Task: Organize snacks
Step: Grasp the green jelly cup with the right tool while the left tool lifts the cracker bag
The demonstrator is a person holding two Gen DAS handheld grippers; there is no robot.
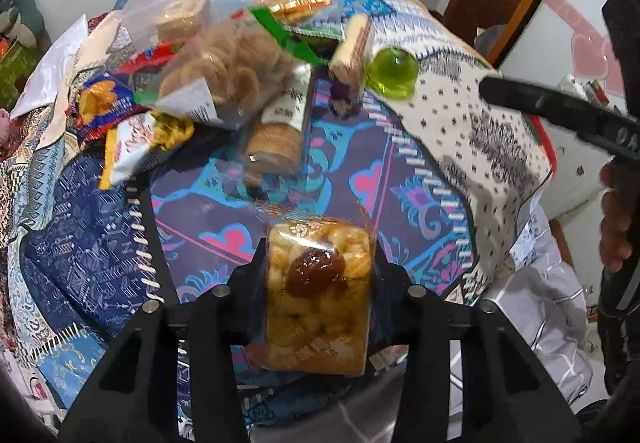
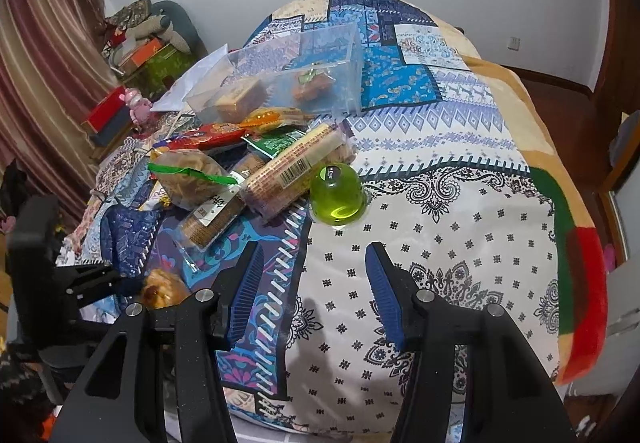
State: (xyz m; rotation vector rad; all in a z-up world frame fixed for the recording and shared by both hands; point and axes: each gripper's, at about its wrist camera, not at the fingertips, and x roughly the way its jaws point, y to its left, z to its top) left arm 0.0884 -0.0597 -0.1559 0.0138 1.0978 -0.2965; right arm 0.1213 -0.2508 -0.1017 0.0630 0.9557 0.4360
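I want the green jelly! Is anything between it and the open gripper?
No, only bare patterned blanket lies between the right gripper and the green jelly cup, as the right wrist view shows.

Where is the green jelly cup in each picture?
Left wrist view: the jelly cup sits upper right of centre, at the right edge of the snack pile.
Right wrist view: it sits at centre, ahead of the open right gripper.
Shared landmark: the barcoded cracker pack beside it.

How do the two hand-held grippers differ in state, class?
The left hand-held gripper is shut on a clear-wrapped golden puffed-rice square topped with a brown date; the right hand-held gripper is open and empty. The left points at the snack pile, the right toward the green dome-shaped jelly cup. Both are black and above the patterned quilt.
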